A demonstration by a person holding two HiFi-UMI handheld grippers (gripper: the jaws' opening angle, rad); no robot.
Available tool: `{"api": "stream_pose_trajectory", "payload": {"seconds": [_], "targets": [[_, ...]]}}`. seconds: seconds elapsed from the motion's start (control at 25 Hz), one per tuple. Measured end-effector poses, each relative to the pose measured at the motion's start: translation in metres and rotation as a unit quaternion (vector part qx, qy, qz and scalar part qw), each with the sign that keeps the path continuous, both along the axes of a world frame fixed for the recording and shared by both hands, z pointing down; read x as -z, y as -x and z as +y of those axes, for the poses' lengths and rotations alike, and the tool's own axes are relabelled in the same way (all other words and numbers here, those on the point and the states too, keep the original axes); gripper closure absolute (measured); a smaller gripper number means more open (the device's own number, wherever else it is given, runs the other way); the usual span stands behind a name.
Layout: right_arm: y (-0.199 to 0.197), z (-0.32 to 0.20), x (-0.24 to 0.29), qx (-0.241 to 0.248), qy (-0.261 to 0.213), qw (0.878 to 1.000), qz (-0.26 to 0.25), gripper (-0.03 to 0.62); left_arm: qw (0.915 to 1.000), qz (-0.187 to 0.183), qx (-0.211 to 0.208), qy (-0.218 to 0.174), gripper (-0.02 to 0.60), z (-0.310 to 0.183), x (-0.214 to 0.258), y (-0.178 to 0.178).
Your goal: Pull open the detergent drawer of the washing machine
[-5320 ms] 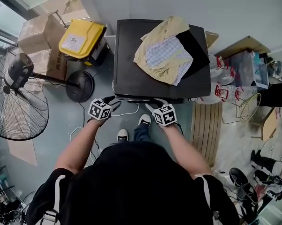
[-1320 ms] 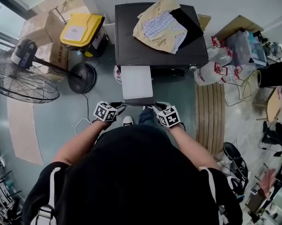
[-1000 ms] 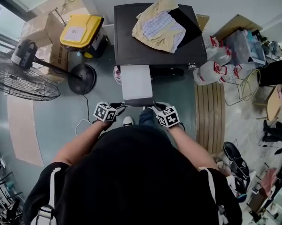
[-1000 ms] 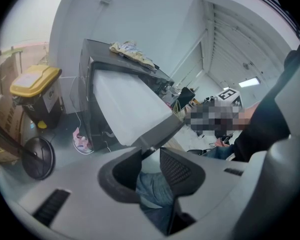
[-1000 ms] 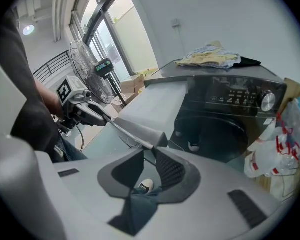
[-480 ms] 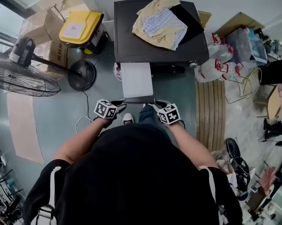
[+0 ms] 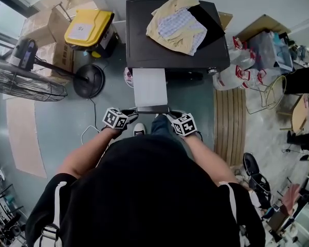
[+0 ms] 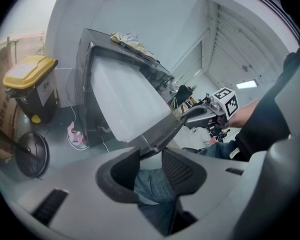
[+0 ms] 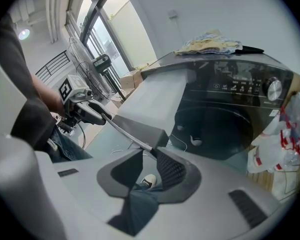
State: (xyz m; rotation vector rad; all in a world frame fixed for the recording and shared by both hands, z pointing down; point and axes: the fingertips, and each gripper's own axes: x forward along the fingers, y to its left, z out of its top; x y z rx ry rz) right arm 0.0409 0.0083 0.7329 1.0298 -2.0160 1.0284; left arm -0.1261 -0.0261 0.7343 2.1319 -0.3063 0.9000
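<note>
The black washing machine has its white detergent drawer drawn far out toward me, ending in a grey front panel. My left gripper is at the panel's left end. In the left gripper view the panel's corner lies between the jaws of the left gripper, which have just been opening and stand off it. My right gripper is at the right end. The panel's corner sits in the gap of the right gripper, whose jaws have also been opening and do not clamp it.
Crumpled clothes lie on the machine's top. To the left are a yellow-lidded bin, cardboard boxes and a floor fan with its round base. Plastic bags and a slatted board are on the right.
Several seconds ago the drawer was shut and both grippers were at the machine's front. It has since been drawn out. Over the last second the grippers and the drawer stay put.
</note>
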Motion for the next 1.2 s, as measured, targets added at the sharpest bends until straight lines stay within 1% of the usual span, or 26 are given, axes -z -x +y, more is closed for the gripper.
{"api": "stream_pose_trajectory", "payload": {"seconds": [0.16, 0.44, 0.6, 0.92, 1.08, 1.2], "targets": [[0.0, 0.001, 0.001, -0.005, 0.001, 1.0, -0.002, 0.507, 1.0, 0.004, -0.005, 0.003, 0.44, 0.001, 0.0, 0.001], [-0.001, 0.006, 0.002, -0.03, 0.005, 0.999, -0.011, 0.5, 0.9998, 0.005, -0.02, 0.001, 0.44, 0.001, 0.001, 0.005], [-0.003, 0.01, 0.007, -0.036, 0.002, 0.999, -0.014, 0.5, 0.9998, 0.01, -0.017, 0.001, 0.442, 0.0, 0.002, 0.013], [-0.009, 0.015, 0.021, -0.051, -0.006, 0.999, -0.006, 0.502, 0.9998, 0.016, -0.006, -0.011, 0.442, -0.007, 0.012, 0.038], [-0.015, 0.007, 0.037, -0.065, -0.022, 0.998, -0.004, 0.502, 0.9993, 0.024, 0.009, -0.026, 0.442, -0.023, 0.024, 0.045], [-0.02, 0.0, 0.051, -0.077, -0.039, 0.996, 0.0, 0.502, 0.9979, 0.038, 0.002, -0.052, 0.442, -0.03, 0.044, 0.043]]}}
